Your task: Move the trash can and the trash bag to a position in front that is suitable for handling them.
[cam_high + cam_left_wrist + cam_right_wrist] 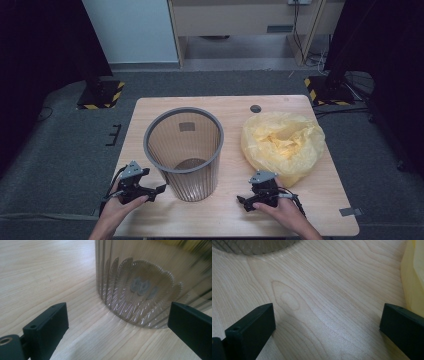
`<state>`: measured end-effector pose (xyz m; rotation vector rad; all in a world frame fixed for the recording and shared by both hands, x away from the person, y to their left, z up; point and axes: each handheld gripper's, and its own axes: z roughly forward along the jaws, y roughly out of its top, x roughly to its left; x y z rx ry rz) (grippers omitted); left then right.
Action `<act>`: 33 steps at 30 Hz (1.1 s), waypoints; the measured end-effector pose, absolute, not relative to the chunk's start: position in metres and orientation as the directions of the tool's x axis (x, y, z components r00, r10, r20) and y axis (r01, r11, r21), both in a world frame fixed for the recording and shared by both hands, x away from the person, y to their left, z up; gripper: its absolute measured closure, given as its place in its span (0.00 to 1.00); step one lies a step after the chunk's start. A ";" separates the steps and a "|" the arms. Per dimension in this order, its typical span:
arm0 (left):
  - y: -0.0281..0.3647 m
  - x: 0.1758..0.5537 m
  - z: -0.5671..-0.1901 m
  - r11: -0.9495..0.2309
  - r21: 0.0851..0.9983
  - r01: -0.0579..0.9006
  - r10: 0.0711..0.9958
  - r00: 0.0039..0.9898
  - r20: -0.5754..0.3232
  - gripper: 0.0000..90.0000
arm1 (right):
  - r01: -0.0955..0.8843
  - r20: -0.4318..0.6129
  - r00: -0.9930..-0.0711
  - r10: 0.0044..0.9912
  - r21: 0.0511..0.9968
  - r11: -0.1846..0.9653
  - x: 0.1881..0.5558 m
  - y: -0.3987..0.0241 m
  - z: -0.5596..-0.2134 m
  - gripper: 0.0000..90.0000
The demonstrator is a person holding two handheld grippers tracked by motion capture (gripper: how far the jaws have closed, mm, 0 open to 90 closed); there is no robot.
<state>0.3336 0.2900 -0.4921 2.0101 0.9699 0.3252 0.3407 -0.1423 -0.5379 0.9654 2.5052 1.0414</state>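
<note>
I am holding a gripper in each hand over the near edge of the wooden table [300, 220]. My left gripper [159, 189] is sitting at the near left, its jaws spread wide and gripping nothing, pointing toward the foot of the ribbed, see-through waste bin [184, 152]. In the left gripper view the bin's [140, 287] curved base is standing just ahead of the jaws and a little to the right, not touching either one, with bare wood lying open between and to the left of them.

My right gripper [242, 201] is resting at the near right, jaws also spread wide and empty. In the right gripper view the bin's bottom edge [254, 246] is showing at the top left, and the yellow plastic bag [414, 277] is running down the right edge, just beside my right-hand jaw; I cannot tell whether it is touching. Between them open tabletop [324, 297] is stretching ahead.

From the high view, the bin is standing upright left of the table's centre, its grey rim open upward. The bag [282, 145] is lying crumpled on the right half, apart from the bin, reaching near the right edge. A clear lane of wood is running between bin and bag, and the near strip of table is lying bare. A small dark round cap [255, 108] is sitting near the far edge.
</note>
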 end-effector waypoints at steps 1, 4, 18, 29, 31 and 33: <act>0.290 0.334 -0.492 -0.331 0.792 0.514 0.737 0.664 -0.123 0.03 | 0.480 0.013 -0.745 0.667 0.705 0.522 0.341 -0.142 -0.538 0.00; 0.287 0.336 -0.494 -0.316 0.794 0.520 0.741 0.658 -0.136 0.02 | 0.479 0.013 -0.745 0.667 0.705 0.522 0.341 -0.142 -0.538 0.00; 0.273 0.339 -0.492 -0.248 0.816 0.522 0.753 0.634 -0.177 0.02 | 0.479 0.011 -0.744 0.669 0.707 0.520 0.341 -0.142 -0.538 0.00; 0.257 0.342 -0.493 -0.241 0.817 0.523 0.753 0.632 -0.183 0.01 | 0.484 0.013 -0.737 0.675 0.707 0.516 0.342 -0.141 -0.538 0.00; 0.256 0.342 -0.493 -0.244 0.814 0.527 0.753 0.632 -0.184 0.01 | 0.484 0.013 -0.737 0.675 0.707 0.516 0.342 -0.141 -0.538 0.00; 0.257 0.343 -0.495 -0.252 0.804 0.538 0.758 0.627 -0.182 0.02 | 0.484 0.013 -0.738 0.675 0.707 0.516 0.342 -0.141 -0.538 0.00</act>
